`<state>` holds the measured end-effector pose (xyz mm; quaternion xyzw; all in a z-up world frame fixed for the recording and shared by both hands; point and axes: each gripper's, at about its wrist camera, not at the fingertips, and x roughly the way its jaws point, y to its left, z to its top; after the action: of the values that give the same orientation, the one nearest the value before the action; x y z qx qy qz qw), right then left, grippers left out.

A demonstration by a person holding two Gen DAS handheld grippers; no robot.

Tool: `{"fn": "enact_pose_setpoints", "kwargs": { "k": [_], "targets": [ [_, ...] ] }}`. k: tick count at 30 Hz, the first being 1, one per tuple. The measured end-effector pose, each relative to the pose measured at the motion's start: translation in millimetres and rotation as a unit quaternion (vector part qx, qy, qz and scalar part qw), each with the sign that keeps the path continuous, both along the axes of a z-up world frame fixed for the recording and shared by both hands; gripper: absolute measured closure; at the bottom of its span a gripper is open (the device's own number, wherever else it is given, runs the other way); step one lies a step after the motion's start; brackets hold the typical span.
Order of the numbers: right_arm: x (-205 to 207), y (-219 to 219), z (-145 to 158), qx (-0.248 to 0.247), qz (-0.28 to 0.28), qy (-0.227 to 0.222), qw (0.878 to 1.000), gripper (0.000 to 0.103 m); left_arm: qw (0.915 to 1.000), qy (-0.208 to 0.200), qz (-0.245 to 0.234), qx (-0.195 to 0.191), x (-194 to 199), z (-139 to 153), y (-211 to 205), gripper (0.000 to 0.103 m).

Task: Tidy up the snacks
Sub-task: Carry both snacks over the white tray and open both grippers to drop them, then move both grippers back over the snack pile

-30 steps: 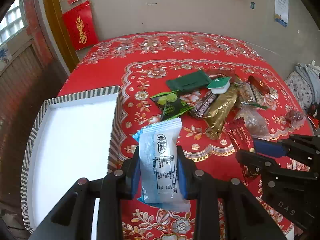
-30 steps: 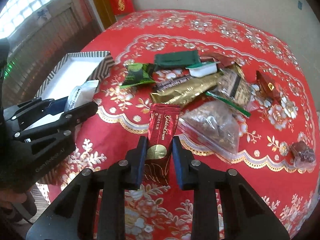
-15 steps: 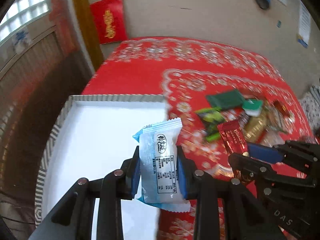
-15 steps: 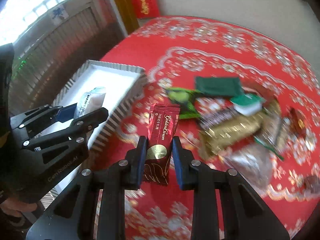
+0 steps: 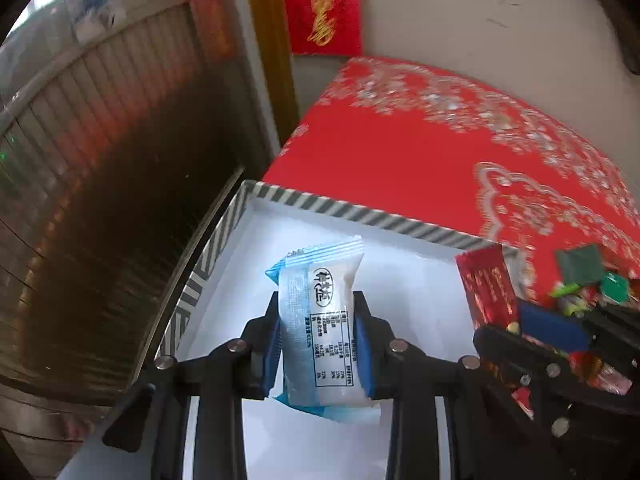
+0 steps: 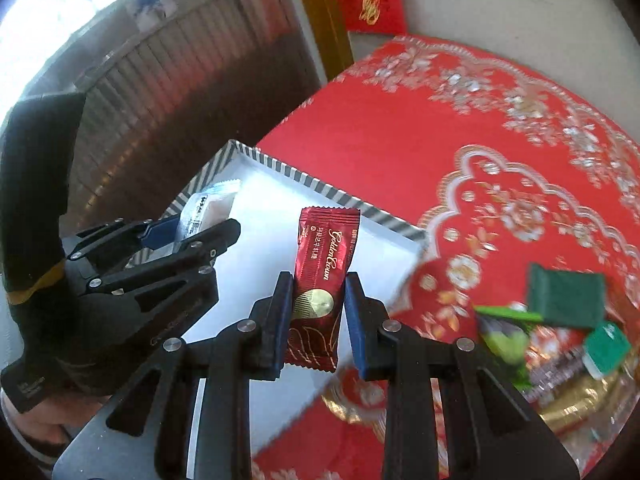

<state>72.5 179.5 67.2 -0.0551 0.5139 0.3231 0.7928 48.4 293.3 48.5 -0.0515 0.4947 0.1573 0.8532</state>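
Over the white box (image 5: 280,204), both of my grippers hang with a snack apiece. Left gripper (image 5: 318,344): fingers clamped on a blue-and-white packet (image 5: 320,320), upright, its printed label facing the camera, above the box's white floor. Right gripper (image 6: 316,320): fingers clamped on a dark red wrapper (image 6: 322,272) with gold script, also upright, above the box's right part and just inside its striped rim.

Box: grey-and-white striped walls, white interior, no snack lying on the floor that I can see. It sits on the red tablecloth (image 5: 400,152) with gold floral pattern, at the table's left edge.

Surroundings: the remaining snack pile (image 6: 560,340) lies to the right of the box on the cloth, well apart from it: a dark green packet (image 6: 566,296), a bright green wrapper, a small green-lidded tub, a gold wrapper; the pile is blurred. Behind the table: a pale wall, a wooden door frame, a red hanging with gold characters (image 5: 320,4). To the left, a dark slatted panel under a window.

Obstructions: my two grippers sit close side by side over the box; in the left wrist view the right one covers the box's right corner and part of the pile.
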Motion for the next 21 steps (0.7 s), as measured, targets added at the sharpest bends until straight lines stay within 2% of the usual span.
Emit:
{"fn": "enact_pose_setpoints", "kwargs": {
  "k": [6,14,15,17,19,21],
  "targets": [
    [11.5,18.1,-22.4,-0.022,0.009,0.013,1.000,0.078,0.9996,0.017,0.022,-0.008,7.9,-18.3,11.7,0.069],
    [14.6,19.6,-36.1,-0.016,0.019,0.018,1.000,0.077,0.9994,0.026,0.024,-0.001,10.6,-27.9,11.6,0.065],
    [14.2,20.5,-36.6,-0.017,0.022,0.018,0.999,0.077,0.9993,0.026,0.027,0.001,11.0,-28.0,11.2,0.063],
    [13.6,21.3,-37.1,-0.019,0.026,0.015,0.999,0.077,0.9991,0.028,0.031,0.004,11.1,-28.8,13.1,0.038],
    [13.4,19.5,-35.5,-0.016,0.022,0.013,1.000,0.077,0.9991,0.024,0.033,-0.005,10.2,-29.6,16.0,0.022],
    [12.5,15.1,-32.7,-0.007,0.016,0.018,1.000,0.076,0.9991,0.019,0.036,-0.010,6.2,-27.9,16.8,0.019]
  ]
}}
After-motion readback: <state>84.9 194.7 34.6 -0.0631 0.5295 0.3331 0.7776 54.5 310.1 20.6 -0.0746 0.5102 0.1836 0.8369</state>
